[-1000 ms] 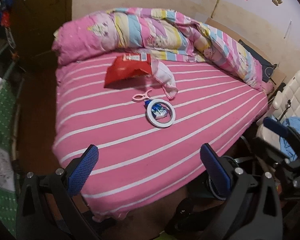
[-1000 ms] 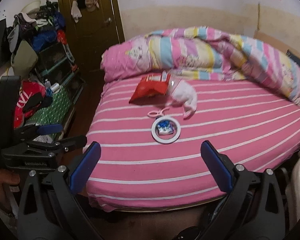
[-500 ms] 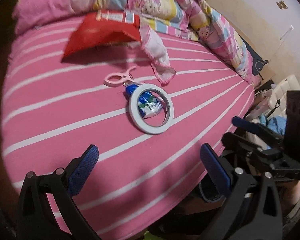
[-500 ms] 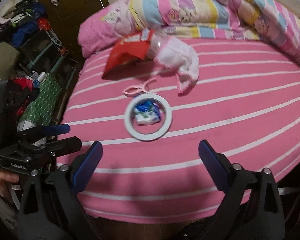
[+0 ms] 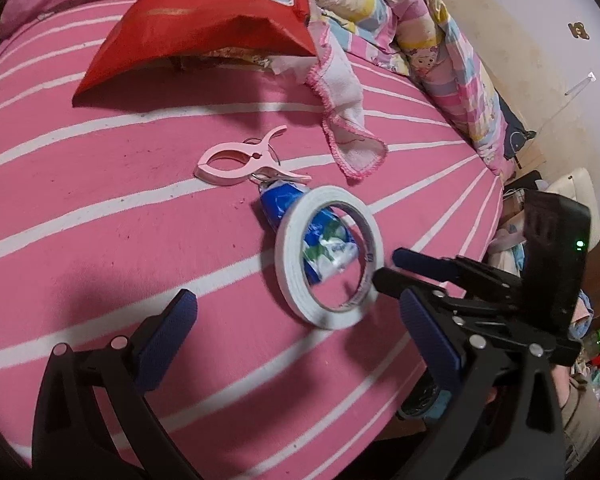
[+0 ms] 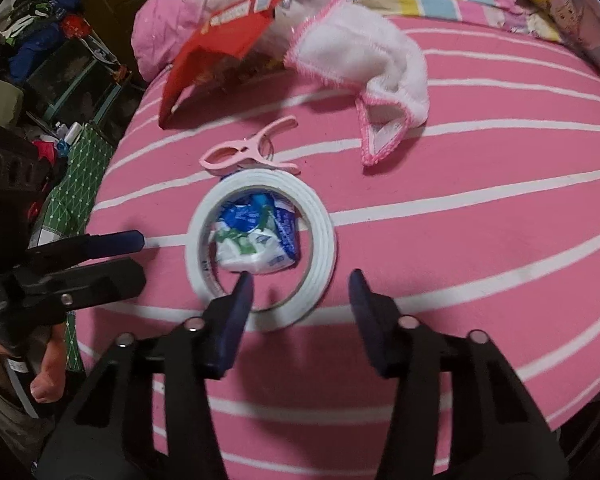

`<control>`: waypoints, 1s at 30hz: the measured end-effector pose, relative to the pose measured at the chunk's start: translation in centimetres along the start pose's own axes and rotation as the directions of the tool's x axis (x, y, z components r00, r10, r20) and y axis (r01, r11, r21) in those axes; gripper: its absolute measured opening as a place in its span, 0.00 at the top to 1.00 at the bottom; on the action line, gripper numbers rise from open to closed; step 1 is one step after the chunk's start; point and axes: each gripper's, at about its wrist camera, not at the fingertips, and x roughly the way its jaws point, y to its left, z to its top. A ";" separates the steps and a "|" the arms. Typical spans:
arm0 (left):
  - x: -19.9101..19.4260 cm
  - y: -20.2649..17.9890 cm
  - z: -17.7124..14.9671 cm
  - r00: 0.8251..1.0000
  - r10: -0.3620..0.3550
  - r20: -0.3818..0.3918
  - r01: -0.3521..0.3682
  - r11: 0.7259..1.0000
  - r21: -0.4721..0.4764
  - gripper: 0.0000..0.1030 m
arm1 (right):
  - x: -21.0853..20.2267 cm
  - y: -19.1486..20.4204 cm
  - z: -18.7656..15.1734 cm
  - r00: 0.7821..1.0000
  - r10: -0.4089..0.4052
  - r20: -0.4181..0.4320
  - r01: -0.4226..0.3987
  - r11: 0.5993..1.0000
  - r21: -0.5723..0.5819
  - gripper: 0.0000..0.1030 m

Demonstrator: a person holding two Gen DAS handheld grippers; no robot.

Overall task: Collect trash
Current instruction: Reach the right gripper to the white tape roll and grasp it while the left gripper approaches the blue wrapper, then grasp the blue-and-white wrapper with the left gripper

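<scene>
A crumpled blue and white wrapper (image 6: 256, 236) lies on the pink striped bed inside a white tape roll (image 6: 320, 240). The same wrapper (image 5: 324, 240) and roll (image 5: 288, 256) also show in the left wrist view. My right gripper (image 6: 300, 292) hangs just over the roll's near rim, one finger above the hole and the other outside the ring. Its jaws are closing, with the rim between them and the pads not pressing on it. My left gripper (image 5: 296, 320) is open and empty, a little short of the roll. A red snack bag (image 5: 204, 24) lies open further back.
A pink clothes peg (image 6: 252, 148) touches the roll's far side. A white cloth with pink trim (image 6: 364, 56) lies beside the bag, with a folded quilt (image 5: 440, 40) behind. A cluttered shelf (image 6: 52, 64) and green patterned cloth (image 6: 76, 176) stand left of the bed.
Both grippers have come down and forward towards the tape roll, which now fills the middle of both views. The right gripper's jaws have narrowed from wide open to straddling the roll's rim.
</scene>
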 end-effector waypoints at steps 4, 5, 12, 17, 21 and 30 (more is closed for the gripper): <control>0.7 0.6 0.2 1.000 -0.018 -0.008 0.018 1.000 -0.010 0.05 | 1.5 -0.2 0.1 0.999 -0.020 -0.029 0.020 1.000 -0.011 0.67; 0.9 0.6 0.3 1.000 -0.022 -0.009 0.022 1.000 -0.014 0.05 | 1.8 -0.4 0.2 0.999 -0.017 -0.032 0.017 1.000 -0.008 0.70; 2.1 0.3 1.2 0.998 -0.064 -0.016 0.064 0.997 -0.035 0.05 | 0.1 -2.8 -0.4 1.000 -0.005 0.004 0.005 1.000 0.028 0.85; 4.0 -0.3 2.2 0.996 -0.091 -0.025 0.089 0.994 -0.061 0.05 | -1.6 -4.8 -1.1 1.000 -0.018 0.026 0.016 0.998 0.062 0.85; 5.5 -0.2 2.8 0.993 -0.109 -0.035 0.104 0.989 -0.109 0.11 | -2.2 -5.9 -1.8 0.999 -0.028 0.023 0.026 0.997 0.069 0.85; 7.5 0.3 3.5 0.992 -0.092 -0.084 0.075 0.979 -0.187 0.81 | -2.3 -6.7 -3.1 1.000 -0.004 0.025 0.001 0.995 0.101 0.85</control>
